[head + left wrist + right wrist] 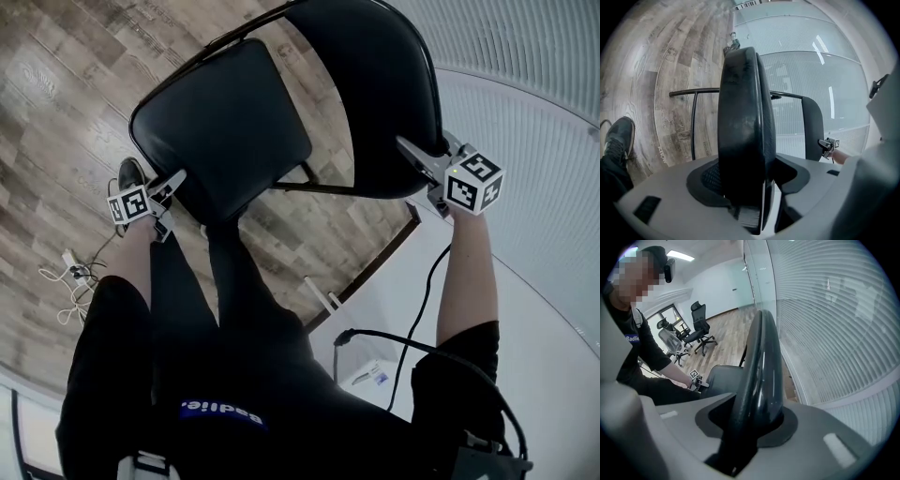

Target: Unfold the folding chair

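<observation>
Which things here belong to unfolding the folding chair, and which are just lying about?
Belong to the job: seat; backrest; left gripper, around the seat's edge; right gripper, shut on the backrest.
Lying about: tangled cables on the floor; office chairs far behind.

The black folding chair [309,103] stands partly open, its padded seat [220,127] angled from the backrest [375,94].

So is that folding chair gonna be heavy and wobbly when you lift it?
Probably fairly heavy: the folding chair has a metal frame. Stiff, but hinged, so its seat may swing. The glossy backrest could slip in the right gripper.
</observation>
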Tool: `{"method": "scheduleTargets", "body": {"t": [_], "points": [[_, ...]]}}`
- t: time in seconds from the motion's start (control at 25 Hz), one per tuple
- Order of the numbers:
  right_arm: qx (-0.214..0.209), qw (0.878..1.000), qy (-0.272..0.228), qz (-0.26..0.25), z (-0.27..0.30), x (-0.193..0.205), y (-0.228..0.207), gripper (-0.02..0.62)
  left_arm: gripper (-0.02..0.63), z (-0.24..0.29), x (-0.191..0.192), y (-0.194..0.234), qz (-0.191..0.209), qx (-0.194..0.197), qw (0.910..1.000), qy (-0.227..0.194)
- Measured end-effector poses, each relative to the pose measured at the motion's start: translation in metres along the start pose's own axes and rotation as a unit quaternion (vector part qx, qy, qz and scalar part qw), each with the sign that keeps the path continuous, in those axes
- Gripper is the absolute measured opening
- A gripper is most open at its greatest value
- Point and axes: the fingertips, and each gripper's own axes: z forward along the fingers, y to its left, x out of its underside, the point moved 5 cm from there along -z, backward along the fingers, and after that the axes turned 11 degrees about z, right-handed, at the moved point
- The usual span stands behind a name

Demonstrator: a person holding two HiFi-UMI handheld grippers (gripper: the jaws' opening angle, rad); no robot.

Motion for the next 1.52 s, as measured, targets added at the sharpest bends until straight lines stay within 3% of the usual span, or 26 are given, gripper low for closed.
{"method": "scheduleTargets", "body": {"t": [0.44, 0.84, 1.0, 1.12, 1.36, 1.52], "points": [[-0.010, 1.000, -0.006, 0.001, 0.012, 0.009, 0.003, 0.121, 0.272, -0.004, 0.008, 0.027, -0.005, -0.004, 1.0000, 0.007], [-0.003, 1.000, -0.016, -0.004, 0.012, 0.010, 0.000, 0.130, 0.276, -0.002, 0.006, 0.031, 0.000, 0.023, 0.9994, 0.025], [0.004, 1.000, -0.022, -0.008, 0.012, 0.012, -0.002, 0.143, 0.331, -0.007, 0.006, 0.035, 0.018, -0.001, 0.9973, 0.071], [0.007, 1.000, -0.025, -0.011, 0.013, 0.011, -0.001, 0.147, 0.333, -0.011, 0.002, 0.034, 0.030, -0.019, 0.9947, 0.096], [0.012, 0.999, -0.033, -0.017, 0.014, 0.013, -0.001, 0.152, 0.333, -0.030, 0.012, 0.028, 0.029, -0.065, 0.9908, 0.115], [0.031, 0.997, -0.066, -0.001, 0.010, 0.015, -0.009, 0.207, 0.333, -0.049, 0.018, 0.016, 0.036, -0.084, 0.9891, 0.116]]}}
